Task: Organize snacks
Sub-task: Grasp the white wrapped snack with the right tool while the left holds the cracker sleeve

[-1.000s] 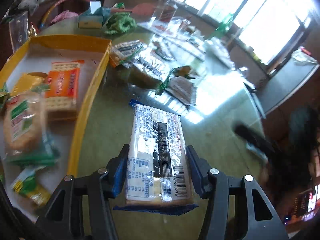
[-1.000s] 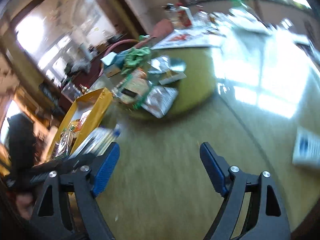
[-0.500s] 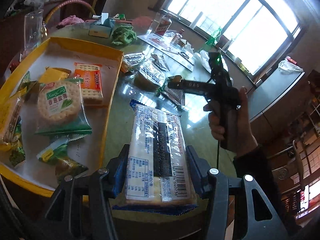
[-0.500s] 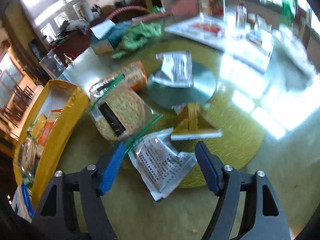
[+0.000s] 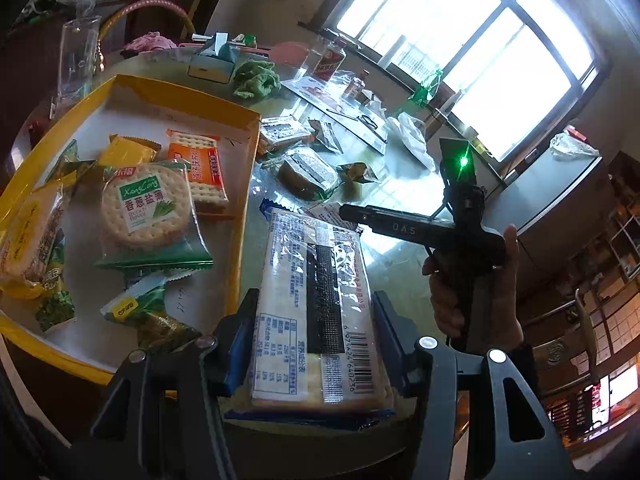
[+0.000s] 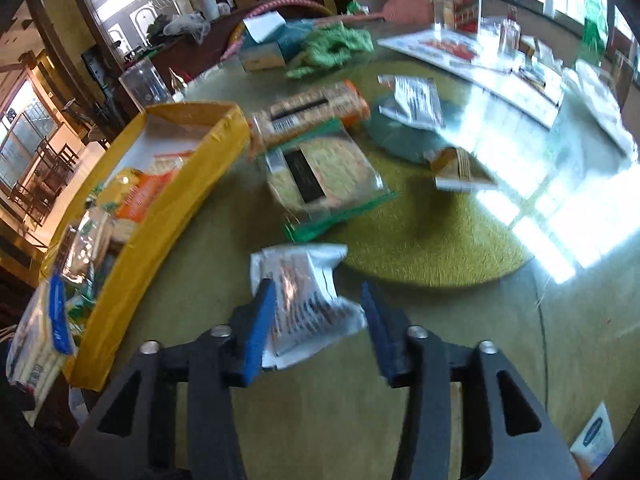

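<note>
Our left gripper (image 5: 316, 344) clamps the stiff, brittle cracker pack (image 5: 316, 312) just beside the yellow tray (image 5: 236, 240), while our right gripper (image 6: 316, 320) is closing, jaws still apart, around a light, crinkly white sachet (image 6: 308, 300) beside that tray, best pinched mid-body.

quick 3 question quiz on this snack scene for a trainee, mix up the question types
1. True or false: the left gripper is clamped on a long cracker pack.
2. Which packet lies between the closing jaws of the right gripper? A) round biscuit pack B) white foil packet C) orange cracker pack
3. Fill in: the snacks already sorted lie in a ____ tray.

Key:
1. True; both pads press on its sides.
2. B; its left pad meets the packet, its right pad looks just clear.
3. Yellow.
</note>
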Demonstrator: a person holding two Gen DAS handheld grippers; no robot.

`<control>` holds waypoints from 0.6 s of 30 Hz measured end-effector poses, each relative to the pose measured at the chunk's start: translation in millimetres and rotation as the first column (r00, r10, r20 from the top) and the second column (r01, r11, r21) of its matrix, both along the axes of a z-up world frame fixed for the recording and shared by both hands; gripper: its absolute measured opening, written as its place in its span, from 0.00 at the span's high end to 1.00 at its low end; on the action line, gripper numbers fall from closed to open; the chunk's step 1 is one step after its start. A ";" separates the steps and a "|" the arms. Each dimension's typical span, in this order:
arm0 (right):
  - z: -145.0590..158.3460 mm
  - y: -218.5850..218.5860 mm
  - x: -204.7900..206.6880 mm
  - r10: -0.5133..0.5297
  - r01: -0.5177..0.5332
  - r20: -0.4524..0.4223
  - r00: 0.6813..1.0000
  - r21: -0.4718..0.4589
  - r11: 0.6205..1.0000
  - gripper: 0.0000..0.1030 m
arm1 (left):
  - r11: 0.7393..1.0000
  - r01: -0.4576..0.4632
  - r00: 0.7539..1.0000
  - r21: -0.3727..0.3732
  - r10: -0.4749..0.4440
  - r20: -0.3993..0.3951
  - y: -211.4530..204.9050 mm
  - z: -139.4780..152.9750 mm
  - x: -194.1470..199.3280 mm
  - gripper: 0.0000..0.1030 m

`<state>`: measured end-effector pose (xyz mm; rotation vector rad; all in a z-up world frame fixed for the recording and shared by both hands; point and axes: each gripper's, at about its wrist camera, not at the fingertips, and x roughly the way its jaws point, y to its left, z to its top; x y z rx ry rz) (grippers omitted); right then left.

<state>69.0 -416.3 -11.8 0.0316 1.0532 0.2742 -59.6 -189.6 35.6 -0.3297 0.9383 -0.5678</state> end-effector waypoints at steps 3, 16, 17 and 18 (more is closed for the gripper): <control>-3.8 5.7 7.7 0.001 -0.001 -0.025 1.000 0.003 1.000 0.49 | 1.000 -0.007 1.000 -0.012 0.007 0.004 4.8 1.2 -1.1 0.47; -17.3 10.2 -55.4 -0.121 0.120 0.010 0.993 0.079 0.990 0.90 | 0.999 -0.015 1.000 -0.030 0.015 0.024 15.2 6.3 -14.8 0.47; -16.2 11.0 -62.7 -0.135 0.133 0.017 0.991 0.085 0.987 0.92 | 0.999 -0.012 1.000 -0.032 0.013 0.024 15.6 6.4 -15.4 0.47; -15.2 11.9 -68.7 -0.148 0.146 0.021 0.989 0.090 0.985 0.95 | 0.999 -0.012 1.000 -0.032 0.013 0.025 16.0 6.3 -15.4 0.47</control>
